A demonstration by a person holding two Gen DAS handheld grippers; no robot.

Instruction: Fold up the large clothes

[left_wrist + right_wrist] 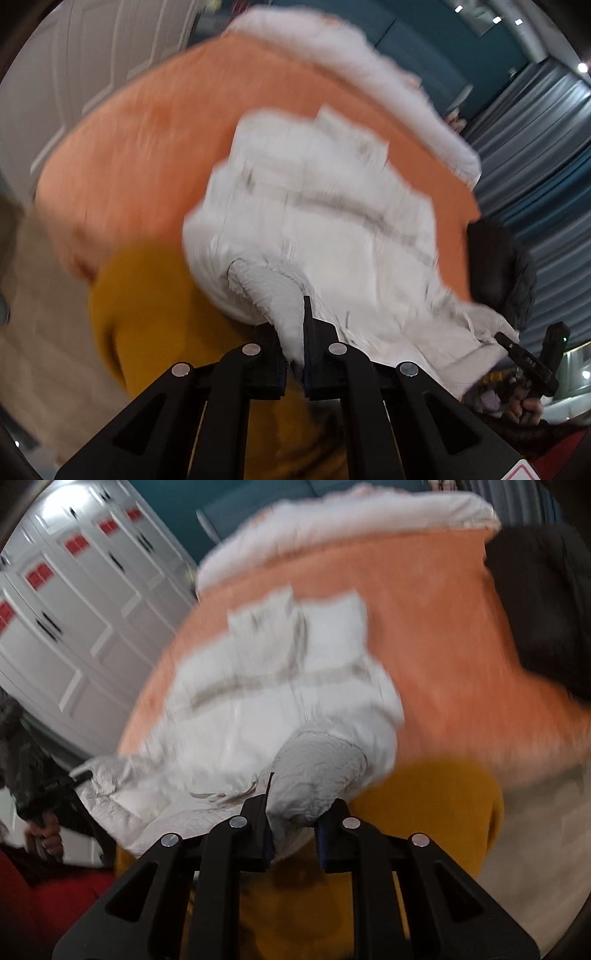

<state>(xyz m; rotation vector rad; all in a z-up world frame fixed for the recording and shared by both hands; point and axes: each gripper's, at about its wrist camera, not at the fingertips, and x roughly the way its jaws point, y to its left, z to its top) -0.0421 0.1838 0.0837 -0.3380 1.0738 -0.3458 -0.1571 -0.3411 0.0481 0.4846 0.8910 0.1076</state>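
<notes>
A large white quilted garment hangs lifted over an orange bed cover. My left gripper is shut on a thin bunched edge of it. In the right wrist view the same garment spreads over the orange cover, and my right gripper is shut on a thick grey-white wad of its fabric. Both views are motion-blurred. The other gripper, held by a hand, shows at the far right of the left wrist view, and at the left edge of the right wrist view.
A mustard-yellow cloth lies at the near edge of the bed. A white pillow or duvet lies along the far side and a black item sits at the right corner. White cabinet doors stand beyond on the left.
</notes>
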